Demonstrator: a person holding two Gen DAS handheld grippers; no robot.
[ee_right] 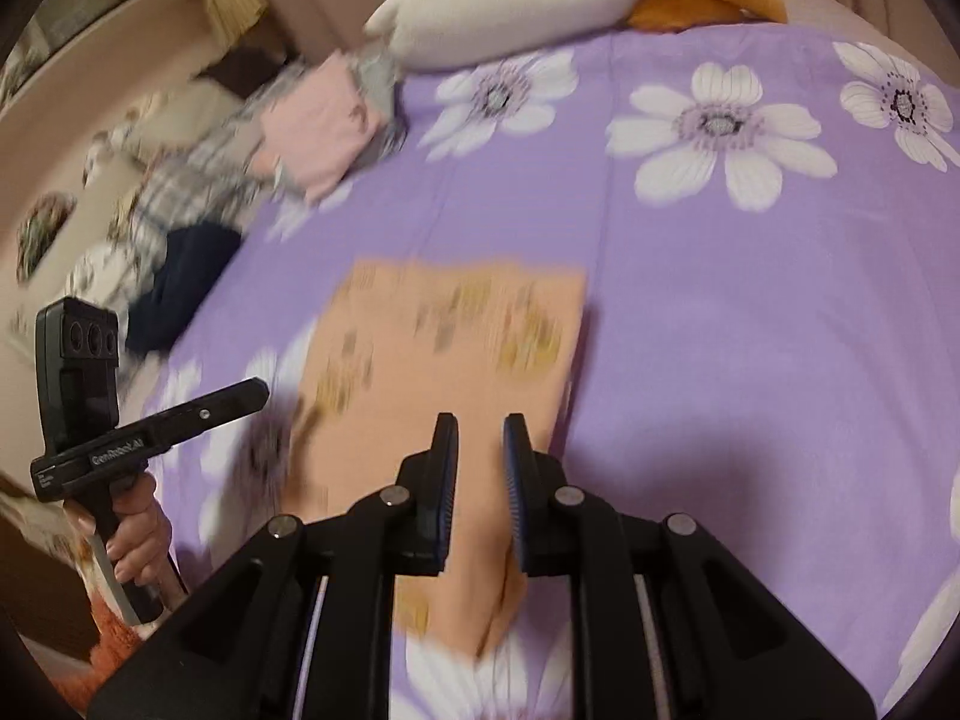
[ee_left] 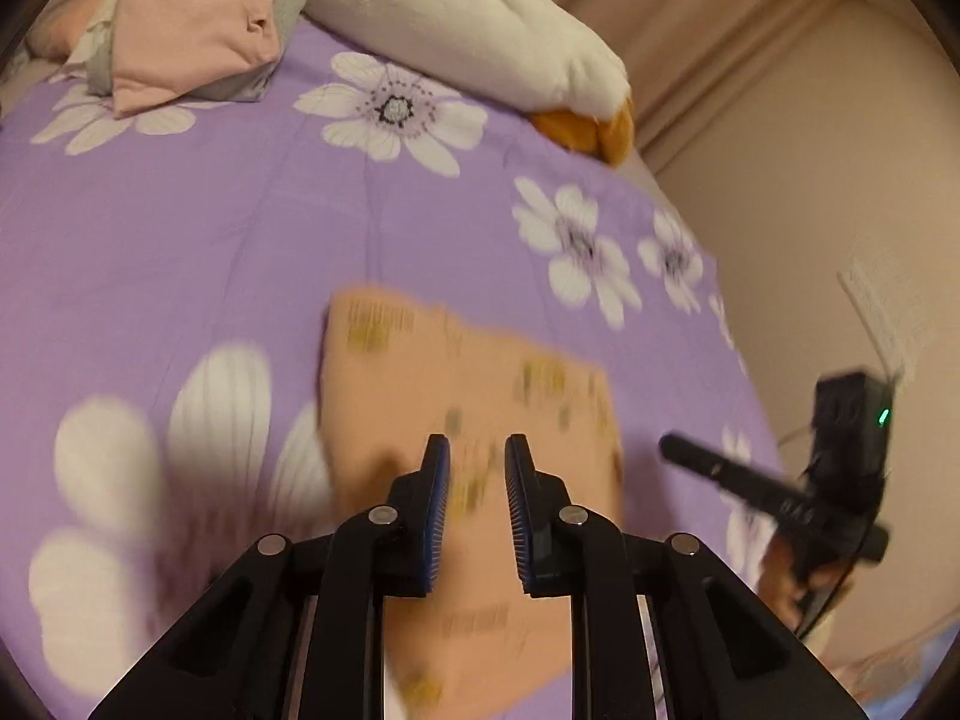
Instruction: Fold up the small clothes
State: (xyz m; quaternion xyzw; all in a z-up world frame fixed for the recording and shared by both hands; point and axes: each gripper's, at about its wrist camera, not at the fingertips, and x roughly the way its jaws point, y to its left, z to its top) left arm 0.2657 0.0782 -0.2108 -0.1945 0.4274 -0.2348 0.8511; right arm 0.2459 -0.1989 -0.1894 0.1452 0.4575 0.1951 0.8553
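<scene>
Broadly, the purple flowered bedspread (ee_left: 240, 228) carried all the work. At its far edge, beside a white plush toy (ee_left: 480, 18), sat a stack of folded clothes (ee_left: 192, 30), pink on top, seemingly finished. Nearer the middle lay a peach patterned garment (ee_right: 444, 336), flat and roughly rectangular, probably partway folded. The left gripper (ee_left: 477, 456) and right gripper (ee_right: 480, 438) hovered over its near edge, each with jaws narrowly apart and nothing between them.
</scene>
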